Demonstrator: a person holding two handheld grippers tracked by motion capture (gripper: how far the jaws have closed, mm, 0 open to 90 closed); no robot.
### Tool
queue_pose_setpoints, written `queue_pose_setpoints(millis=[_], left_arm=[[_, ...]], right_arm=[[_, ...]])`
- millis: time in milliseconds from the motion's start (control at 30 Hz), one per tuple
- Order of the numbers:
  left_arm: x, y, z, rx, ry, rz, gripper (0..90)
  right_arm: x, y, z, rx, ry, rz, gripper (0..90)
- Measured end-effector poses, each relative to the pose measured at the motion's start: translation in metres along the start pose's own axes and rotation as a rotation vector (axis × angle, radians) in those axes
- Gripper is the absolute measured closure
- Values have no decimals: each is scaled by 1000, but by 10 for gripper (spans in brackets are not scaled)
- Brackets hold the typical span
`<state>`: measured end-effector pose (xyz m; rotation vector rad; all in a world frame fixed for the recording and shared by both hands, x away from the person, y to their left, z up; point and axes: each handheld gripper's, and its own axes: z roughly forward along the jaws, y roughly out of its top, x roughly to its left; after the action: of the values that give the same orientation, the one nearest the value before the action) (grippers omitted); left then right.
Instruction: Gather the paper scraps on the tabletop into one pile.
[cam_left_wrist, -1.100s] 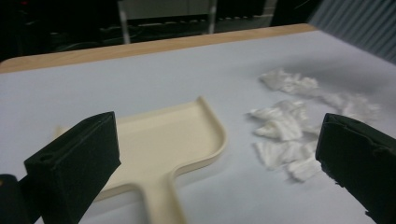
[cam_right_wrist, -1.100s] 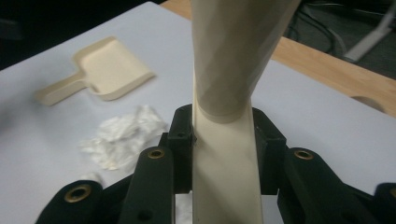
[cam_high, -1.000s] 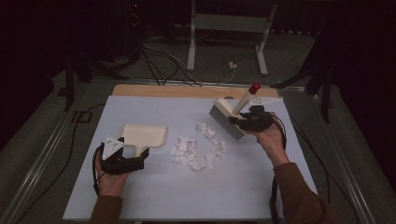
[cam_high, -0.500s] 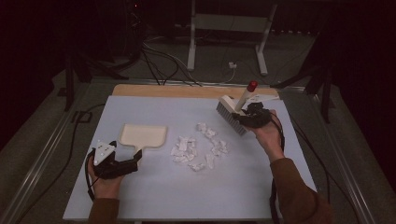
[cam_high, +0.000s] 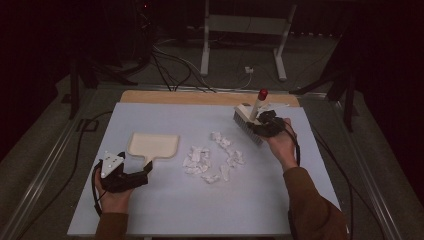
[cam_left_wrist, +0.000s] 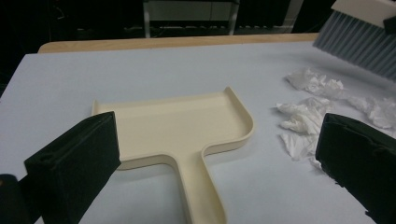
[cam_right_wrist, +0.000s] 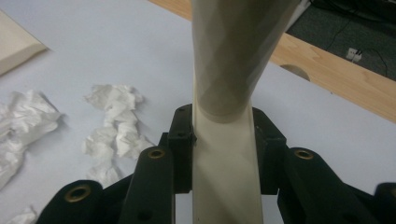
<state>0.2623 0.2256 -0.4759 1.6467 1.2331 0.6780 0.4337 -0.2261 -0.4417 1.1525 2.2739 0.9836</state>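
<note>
A cream dustpan lies flat on the pale table, its handle pointing at my left gripper. That gripper is open: its jaws stand wide on either side of the handle and do not touch it. My right gripper is shut on the cream handle of a brush with grey bristles and a red handle tip. The brush hangs at the table's far right, beyond several crumpled white paper scraps that lie between it and the dustpan.
A wooden strip runs along the table's far edge. Cables and a metal stand are on the floor behind it. Bare table surface lies near the person, between the two forearms.
My right gripper has sunk a little toward the table with the brush. My left gripper has drawn back slightly toward the person, so more of the dustpan's handle shows.
</note>
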Motion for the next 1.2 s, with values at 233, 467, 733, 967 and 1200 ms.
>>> queue_pose_setpoints(millis=[233,467,733,967,1200], left_arm=[[0,0,0,1,0,-1,5],[1,0,0,-2,-1,-4,5],[1,0,-1,-3,-2,-7,6],[1,0,-1,-3,-1,-6,5],[1,0,-1,-3,2,-7,5]], right_arm=[[3,-4,9,21,15,-4,674],[9,-8,18,43,33,-19,674],[20,-6,20,51,59,-57,674],[27,-6,21,52,75,-79,674],[32,-7,21,51,87,-91,673]])
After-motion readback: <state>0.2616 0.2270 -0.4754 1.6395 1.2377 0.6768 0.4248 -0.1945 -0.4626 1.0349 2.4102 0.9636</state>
